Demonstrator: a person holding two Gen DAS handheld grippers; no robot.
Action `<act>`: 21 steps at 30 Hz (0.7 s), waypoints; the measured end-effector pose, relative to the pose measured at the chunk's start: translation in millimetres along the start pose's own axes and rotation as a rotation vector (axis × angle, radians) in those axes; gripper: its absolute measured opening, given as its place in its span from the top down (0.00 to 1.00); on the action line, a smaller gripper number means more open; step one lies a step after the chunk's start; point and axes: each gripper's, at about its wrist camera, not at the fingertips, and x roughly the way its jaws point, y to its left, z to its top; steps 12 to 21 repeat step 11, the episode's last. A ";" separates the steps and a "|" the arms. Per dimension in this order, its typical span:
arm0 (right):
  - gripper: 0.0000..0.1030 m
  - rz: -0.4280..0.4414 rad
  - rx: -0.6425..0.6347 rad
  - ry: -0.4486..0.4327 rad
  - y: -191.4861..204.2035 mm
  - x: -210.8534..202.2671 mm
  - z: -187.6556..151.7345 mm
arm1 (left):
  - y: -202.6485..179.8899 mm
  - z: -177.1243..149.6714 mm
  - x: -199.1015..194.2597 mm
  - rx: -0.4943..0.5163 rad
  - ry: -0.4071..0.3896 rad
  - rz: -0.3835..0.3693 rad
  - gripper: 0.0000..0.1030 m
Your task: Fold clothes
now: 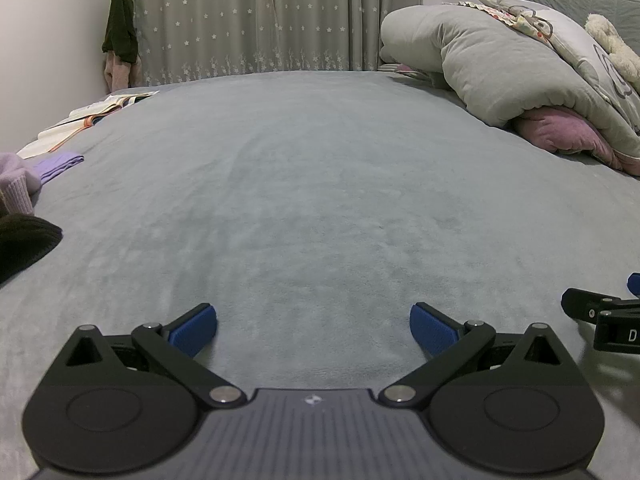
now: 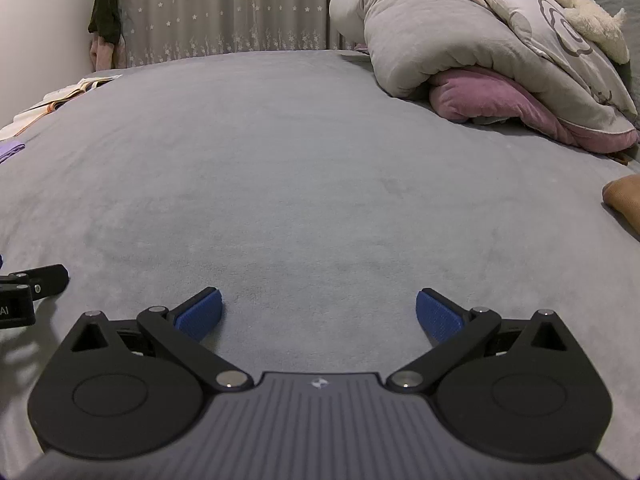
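My left gripper [image 1: 313, 326] hovers low over the grey bed cover [image 1: 312, 184], open with nothing between its blue pads. My right gripper [image 2: 319, 314] is open too, side by side with the left one; its black linkage shows at the right edge of the left wrist view [image 1: 604, 314]. Clothes lie at the bed's left edge: a pale purple knit [image 1: 16, 184], a folded lilac piece [image 1: 60, 162], a dark garment [image 1: 24, 244] and a white-and-orange one [image 1: 88, 116]. A tan garment [image 2: 624, 198] lies at the far right.
A grey duvet [image 2: 432, 36] over a pink blanket [image 2: 492, 100] is heaped at the back right, with a cream plush toy [image 2: 584, 12] on top. Star-patterned curtains [image 1: 256, 20] hang behind the bed. Dark clothing [image 1: 120, 24] hangs in the left corner.
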 end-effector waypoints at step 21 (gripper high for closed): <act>0.00 -0.004 0.001 0.000 2.8 -2.3 -0.9 | 2.0 -0.4 -0.5 -0.005 -0.003 -0.004 0.00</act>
